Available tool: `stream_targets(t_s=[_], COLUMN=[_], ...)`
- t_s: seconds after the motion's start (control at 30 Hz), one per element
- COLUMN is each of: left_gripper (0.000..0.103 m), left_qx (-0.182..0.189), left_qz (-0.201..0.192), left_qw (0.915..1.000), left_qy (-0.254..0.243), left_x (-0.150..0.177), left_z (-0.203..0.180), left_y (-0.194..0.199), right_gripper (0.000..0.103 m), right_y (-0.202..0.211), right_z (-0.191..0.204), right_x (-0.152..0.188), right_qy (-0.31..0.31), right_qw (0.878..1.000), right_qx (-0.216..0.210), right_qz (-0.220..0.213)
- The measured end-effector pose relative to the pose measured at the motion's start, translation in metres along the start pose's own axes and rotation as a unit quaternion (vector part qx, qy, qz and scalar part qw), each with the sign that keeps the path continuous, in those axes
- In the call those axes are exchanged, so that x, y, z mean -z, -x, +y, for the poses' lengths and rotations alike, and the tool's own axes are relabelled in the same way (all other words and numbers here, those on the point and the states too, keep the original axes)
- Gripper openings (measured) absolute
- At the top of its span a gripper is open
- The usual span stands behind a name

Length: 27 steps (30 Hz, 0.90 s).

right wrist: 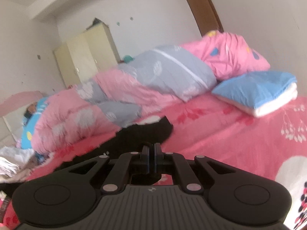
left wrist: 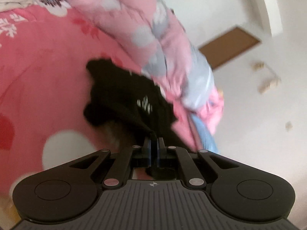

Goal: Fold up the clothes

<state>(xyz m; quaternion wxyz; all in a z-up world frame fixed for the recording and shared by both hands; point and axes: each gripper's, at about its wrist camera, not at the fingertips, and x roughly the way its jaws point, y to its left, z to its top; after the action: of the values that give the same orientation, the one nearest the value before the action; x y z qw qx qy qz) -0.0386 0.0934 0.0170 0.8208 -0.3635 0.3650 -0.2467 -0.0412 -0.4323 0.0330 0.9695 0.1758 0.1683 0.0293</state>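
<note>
Pink bedsheet open rightward, both grippers' fingers clenched on black garment edges, quilt beside.

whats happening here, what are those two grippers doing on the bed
A person is folding clothes with a handheld gripper in each hand. Both the left gripper and the right gripper are shut on the black garment, pinching its edge over the pink bedsheet. A rolled pink and grey quilt lies behind it, beside a blue pillow. The pictures are blurred, so the fold's progress is unclear.
</note>
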Motion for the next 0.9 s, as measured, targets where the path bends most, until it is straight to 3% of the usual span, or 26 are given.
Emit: stream_targets(t_s=[0.17,0.4,0.5,0.57,0.67,0.73,0.77,0.83,0.9], left_gripper=[0.003,0.003,0.004,0.006,0.010,0.023,0.028,0.040,0.041], left_qx=[0.009,-0.010,-0.022,-0.034,-0.047,-0.050,-0.053,-0.063,-0.075], left_qz=[0.039,0.073,0.118,0.149,0.168,0.158,0.145,0.117,0.090], left_qw=[0.9992,0.9973,0.9926,0.9882,0.9847,0.9857,0.9871,0.9886,0.9884], left_qy=[-0.008,0.011,0.014,0.013,-0.010,-0.032,-0.043,-0.069,-0.096], left_x=[0.024,0.048,0.057,0.064,0.062,0.054,0.048,0.031,0.015], left_z=[-0.003,0.014,0.023,0.026,0.025,0.022,0.019,0.013,0.005], left_y=[0.017,0.017,0.004,-0.003,0.001,0.012,0.019,0.025,0.028], right_gripper=[0.004,0.004,0.004,0.006,0.013,0.032,0.036,0.038,0.039], right_y=[0.030,0.045,0.052,0.047,0.052,0.065,0.072,0.083,0.088], right_z=[-0.006,-0.030,-0.040,-0.045,-0.054,-0.057,-0.056,-0.052,-0.045], right_x=[-0.007,0.024,0.038,0.047,0.054,0.052,0.047,0.036,0.024], right_qy=[-0.010,-0.042,-0.056,-0.066,-0.084,-0.085,-0.077,-0.064,-0.059], right_qw=[1.000,0.997,0.995,0.989,0.981,0.980,0.981,0.983,0.987], right_qx=[-0.003,0.041,0.060,0.083,0.110,0.126,0.134,0.144,0.137], right_qz=[-0.013,0.040,0.063,0.101,0.132,0.129,0.116,0.090,0.065])
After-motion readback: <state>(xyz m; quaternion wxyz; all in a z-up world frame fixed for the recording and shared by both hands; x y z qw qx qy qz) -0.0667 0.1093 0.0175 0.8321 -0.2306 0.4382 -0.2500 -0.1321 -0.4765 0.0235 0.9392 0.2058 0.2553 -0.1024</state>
